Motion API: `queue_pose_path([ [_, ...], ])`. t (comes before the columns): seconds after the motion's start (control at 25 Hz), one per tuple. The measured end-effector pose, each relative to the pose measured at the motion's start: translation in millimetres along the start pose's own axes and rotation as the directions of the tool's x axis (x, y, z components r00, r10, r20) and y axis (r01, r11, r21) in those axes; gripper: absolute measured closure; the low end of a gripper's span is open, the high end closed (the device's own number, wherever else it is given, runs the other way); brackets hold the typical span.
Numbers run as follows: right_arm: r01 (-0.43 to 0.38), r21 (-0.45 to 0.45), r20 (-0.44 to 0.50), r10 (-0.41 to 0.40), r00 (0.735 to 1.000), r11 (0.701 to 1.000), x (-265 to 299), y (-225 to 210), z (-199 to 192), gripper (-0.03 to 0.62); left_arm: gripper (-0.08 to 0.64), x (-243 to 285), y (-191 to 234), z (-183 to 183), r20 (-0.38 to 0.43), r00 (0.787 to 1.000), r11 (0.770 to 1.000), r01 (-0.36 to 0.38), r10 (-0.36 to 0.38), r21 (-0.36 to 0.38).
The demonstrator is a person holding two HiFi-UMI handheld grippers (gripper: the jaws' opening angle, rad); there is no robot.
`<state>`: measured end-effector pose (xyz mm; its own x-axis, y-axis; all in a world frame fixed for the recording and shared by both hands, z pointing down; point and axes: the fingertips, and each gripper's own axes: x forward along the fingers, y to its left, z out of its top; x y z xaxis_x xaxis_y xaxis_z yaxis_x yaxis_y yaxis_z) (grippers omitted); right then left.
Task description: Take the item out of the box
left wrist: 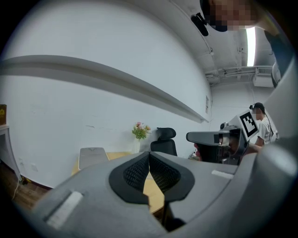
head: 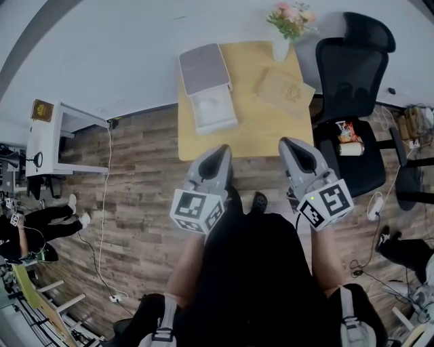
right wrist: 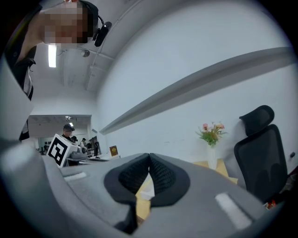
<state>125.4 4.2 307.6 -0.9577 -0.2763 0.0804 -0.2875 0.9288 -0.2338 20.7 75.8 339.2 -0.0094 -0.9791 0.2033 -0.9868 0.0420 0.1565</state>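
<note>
Both the left gripper [head: 218,153] and right gripper [head: 290,146] are closed, empty; the open box [head: 217,127] holds a white item [head: 211,105].

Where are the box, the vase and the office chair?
box [head: 203,68]: head view, on its open grey lid.
vase [head: 280,49]: head view, on its white body.
office chair [head: 349,74]: head view, on its backrest.

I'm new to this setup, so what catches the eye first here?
The left gripper and right gripper hang low before the person, fingers shut on nothing. Beyond them an open box lies on the wooden table, with pink flowers at the far right corner and a black chair beside it.
</note>
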Motion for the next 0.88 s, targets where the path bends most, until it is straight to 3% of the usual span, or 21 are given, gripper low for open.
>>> queue_pose_path([
  [0.36, 0.050, 0.017, -0.032, -0.049, 0.998, 0.999, 59.2, -15.6, 4.1, 0.589, 0.549, 42.6, 54.9, 4.5, -0.054, 0.997, 0.998, 0.061, -0.062, -0.005],
  [0.88, 0.162, 0.022, -0.094, -0.159, 0.983, 0.987, 139.9, -38.2, -2.7, 0.589, 0.548, 109.7, 124.8, 6.0, -0.113, 0.975, 0.982, 0.189, -0.189, -0.011],
])
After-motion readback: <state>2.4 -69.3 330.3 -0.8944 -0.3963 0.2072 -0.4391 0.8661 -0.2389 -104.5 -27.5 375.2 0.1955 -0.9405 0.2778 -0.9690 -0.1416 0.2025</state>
